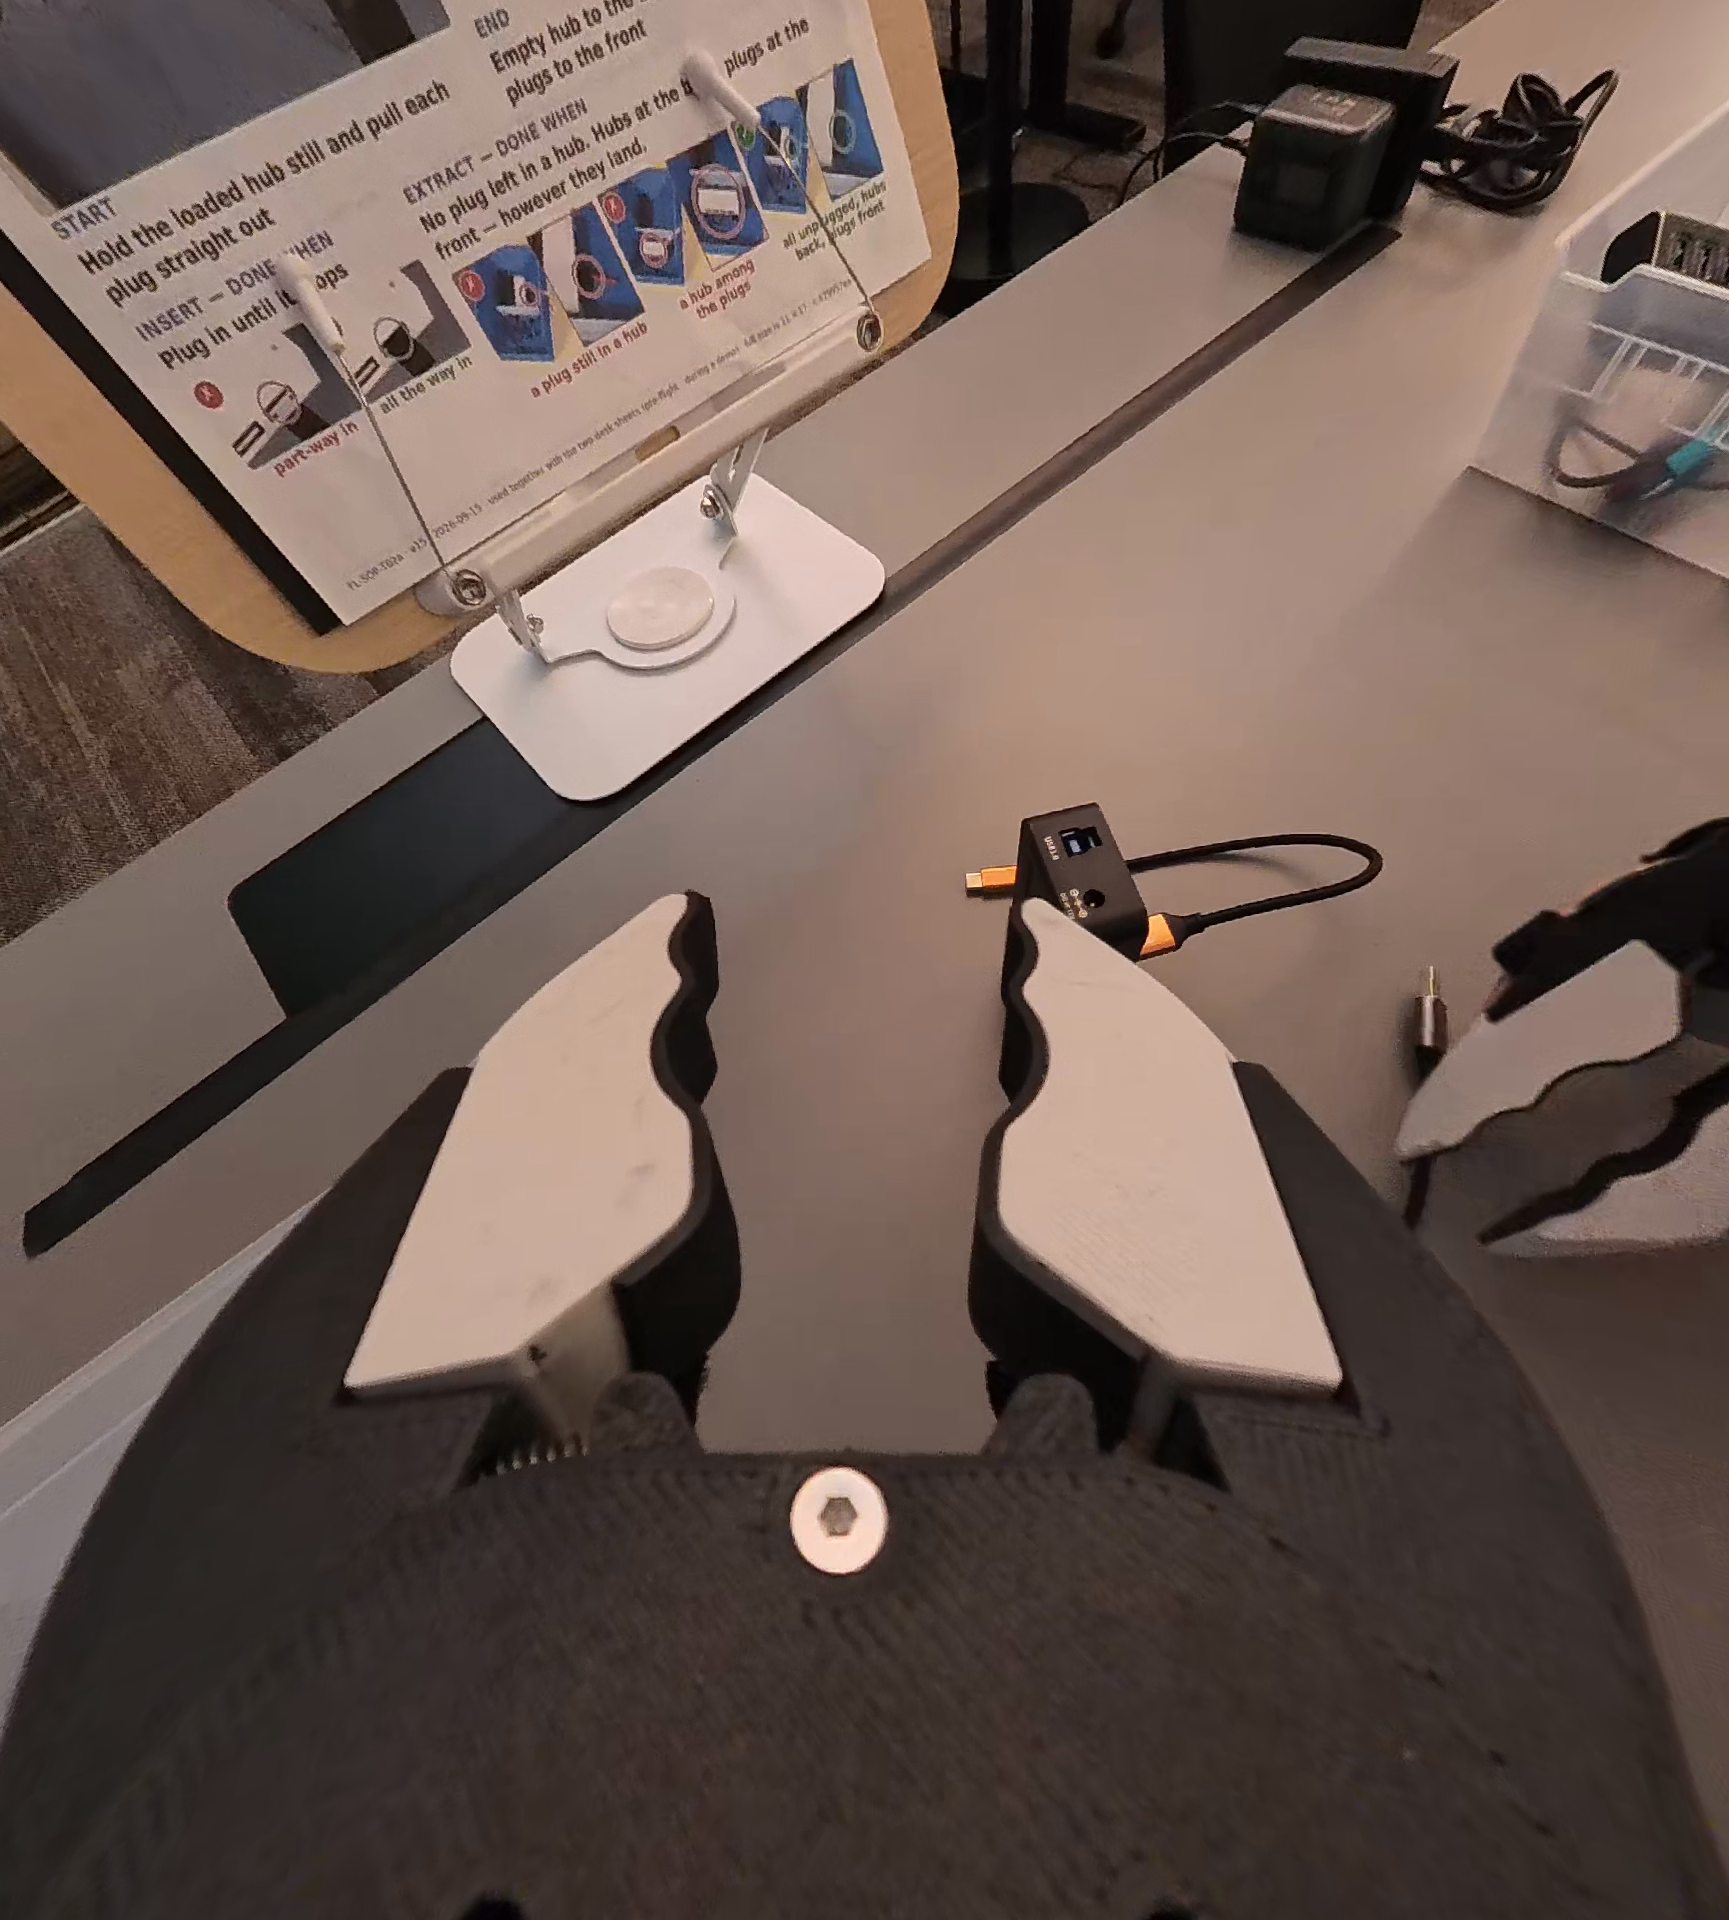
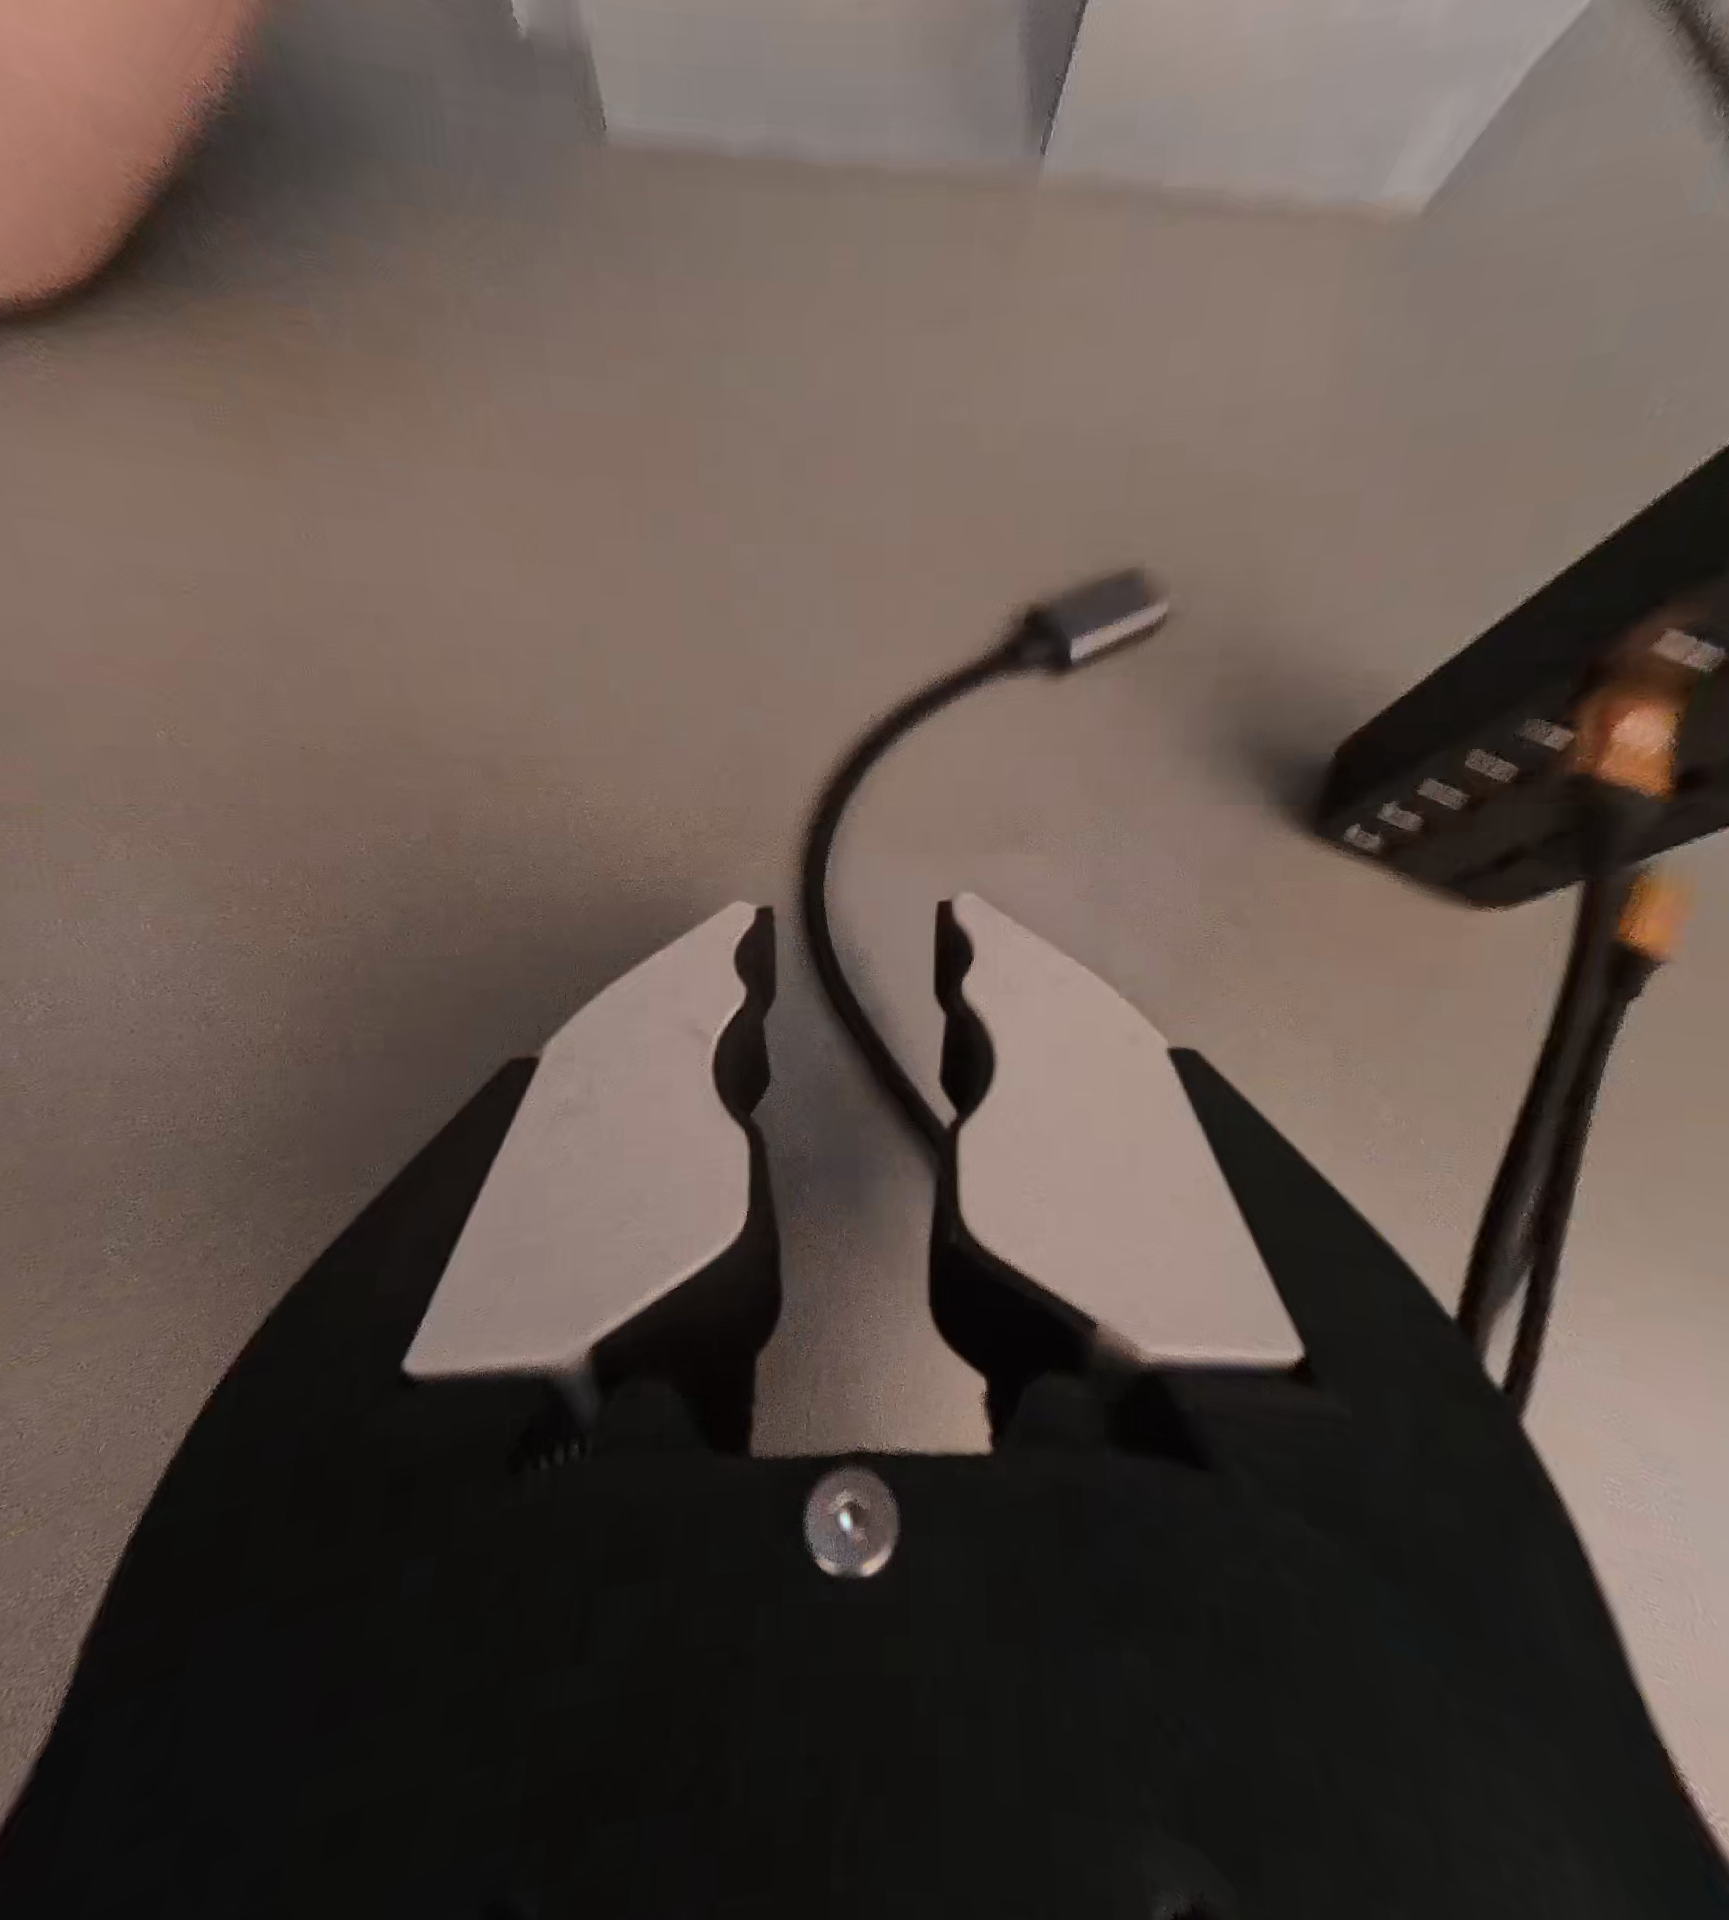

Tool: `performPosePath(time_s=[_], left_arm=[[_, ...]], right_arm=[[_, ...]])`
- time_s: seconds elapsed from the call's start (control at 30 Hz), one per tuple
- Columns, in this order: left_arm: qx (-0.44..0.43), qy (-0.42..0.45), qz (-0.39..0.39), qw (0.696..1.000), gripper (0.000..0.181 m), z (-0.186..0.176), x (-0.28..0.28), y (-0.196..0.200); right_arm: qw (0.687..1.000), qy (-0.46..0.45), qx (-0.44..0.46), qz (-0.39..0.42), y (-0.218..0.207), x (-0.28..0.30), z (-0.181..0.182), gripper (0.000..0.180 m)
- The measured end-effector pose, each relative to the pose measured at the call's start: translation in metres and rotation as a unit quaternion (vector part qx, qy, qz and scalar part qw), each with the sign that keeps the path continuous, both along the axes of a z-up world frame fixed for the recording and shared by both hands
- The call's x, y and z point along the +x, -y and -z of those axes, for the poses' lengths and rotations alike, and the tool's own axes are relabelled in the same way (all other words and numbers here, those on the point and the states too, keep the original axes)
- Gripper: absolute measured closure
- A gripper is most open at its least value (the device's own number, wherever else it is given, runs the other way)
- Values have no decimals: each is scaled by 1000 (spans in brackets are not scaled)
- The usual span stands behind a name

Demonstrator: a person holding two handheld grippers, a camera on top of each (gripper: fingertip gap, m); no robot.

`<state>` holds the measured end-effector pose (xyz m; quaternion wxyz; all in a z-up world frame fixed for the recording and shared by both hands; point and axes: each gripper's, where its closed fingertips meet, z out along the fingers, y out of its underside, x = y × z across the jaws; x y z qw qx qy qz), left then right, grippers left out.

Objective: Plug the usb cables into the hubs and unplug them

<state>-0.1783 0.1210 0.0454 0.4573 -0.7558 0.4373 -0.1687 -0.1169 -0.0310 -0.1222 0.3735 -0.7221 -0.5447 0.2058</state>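
Left wrist view, upper left of the frame: a printed instruction sheet [image 1: 486, 281] sits on a wooden-edged stand whose white base plate [image 1: 673, 665] rests on the grey table [image 1: 1203, 644]. Centre of the frame: my left gripper [image 1: 855, 925] is released, its fingers spread wide with only bare table between them. Just past the tip of its right-hand finger lies a small black hub [image 1: 1078, 868], with a blue port on its end face and a short black cable [image 1: 1286, 878] with orange collars looping behind it; an orange-tipped plug [image 1: 990, 881] shows at the hub's left side. Finger and hub overlap in the frame; I cannot tell whether they touch. Right of that, a small metal plug [image 1: 1429, 1013] lies on the table. Right edge: my right gripper [image 1: 1431, 1153] enters the frame. Upper right: a clear plastic bin [image 1: 1670, 343].

Right wrist view, blurred. Centre: my right gripper [image 2: 855, 914] is released, fingers apart, grasping nothing. A black cable [image 2: 839, 862] runs up between the fingers, curving to a grey plug [image 2: 1099, 618] lying on the table. Right edge: a long black hub [image 2: 1566, 727] with a row of ports, an orange-collared plug [image 2: 1624, 743] seated in it.
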Motion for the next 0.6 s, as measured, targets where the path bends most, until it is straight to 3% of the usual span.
performPosePath(time_s=[0.13,0.23,0.37,0.5,0.6], left_arm=[[-4,-12,1,1000,129,6,3,0],[-4,-21,-3,1000,129,6,2,2],[24,-14,1,1000,131,-11,3,13],[49,-6,9,999,131,-28,4,27],[55,6,13,998,130,-38,2,36]], right_arm=[[997,62,-48,-20,2,6,29,150],[993,58,-84,-56,14,-2,31,172],[990,55,-103,-83,30,-6,30,175],[980,-85,-158,-87,42,-22,-16,177],[933,-276,-218,-79,39,-25,-81,177]])
